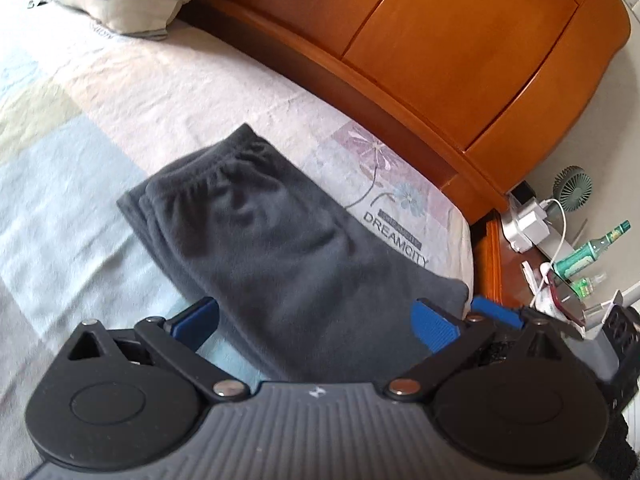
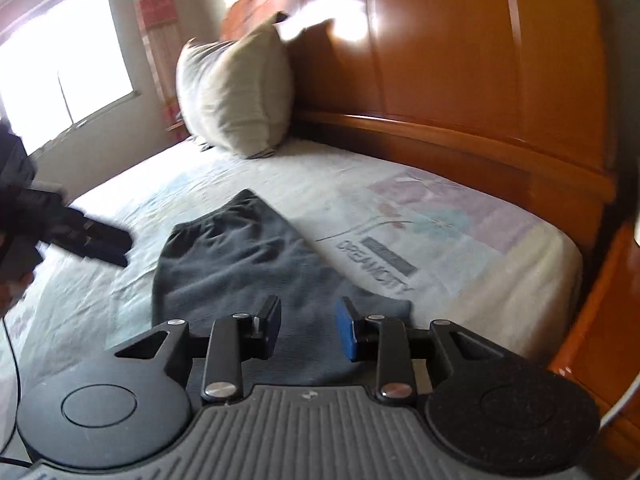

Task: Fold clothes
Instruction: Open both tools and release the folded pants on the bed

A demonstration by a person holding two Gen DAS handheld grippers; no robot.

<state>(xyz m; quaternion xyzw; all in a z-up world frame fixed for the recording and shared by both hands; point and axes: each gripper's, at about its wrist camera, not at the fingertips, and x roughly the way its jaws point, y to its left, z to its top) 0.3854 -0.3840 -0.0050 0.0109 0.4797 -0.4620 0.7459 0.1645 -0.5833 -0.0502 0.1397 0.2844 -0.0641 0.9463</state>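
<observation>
My left gripper (image 1: 316, 320) sits at the bottom of the left wrist view with its blue pads spread wide, nothing pinched between them; the near end of the dark grey folded garment (image 1: 256, 248) lies in the gap below, and I cannot tell whether the pads touch the cloth. My right gripper (image 2: 308, 328) fills the bottom of the right wrist view, jaws parted by a narrow gap with no cloth caught between the pads, hovering over the near edge of the same garment (image 2: 236, 264). In that view the left gripper (image 2: 106, 246) also shows at the left edge as a dark blurred shape, just beside the garment's left side. The garment lies flat in the lower middle of both frames, a long folded strip with its gathered waistband at the far end, running toward the centre of the frame. It rests on the pale patchwork bedsheet (image 1: 80, 160), close to the printed flower and "DREAMCITY" lettering (image 1: 394, 236) to its right. Farther out, a beige pillow (image 2: 236, 92) stands against the orange wooden headboard (image 1: 460, 48) in the upper part of the frames. At the right edge of the left wrist view a bedside table holds a small green fan (image 1: 572, 188), a green bottle (image 1: 592, 252) and white chargers with cables. A bright window (image 2: 60, 60) occupies the upper left of the right wrist view.
</observation>
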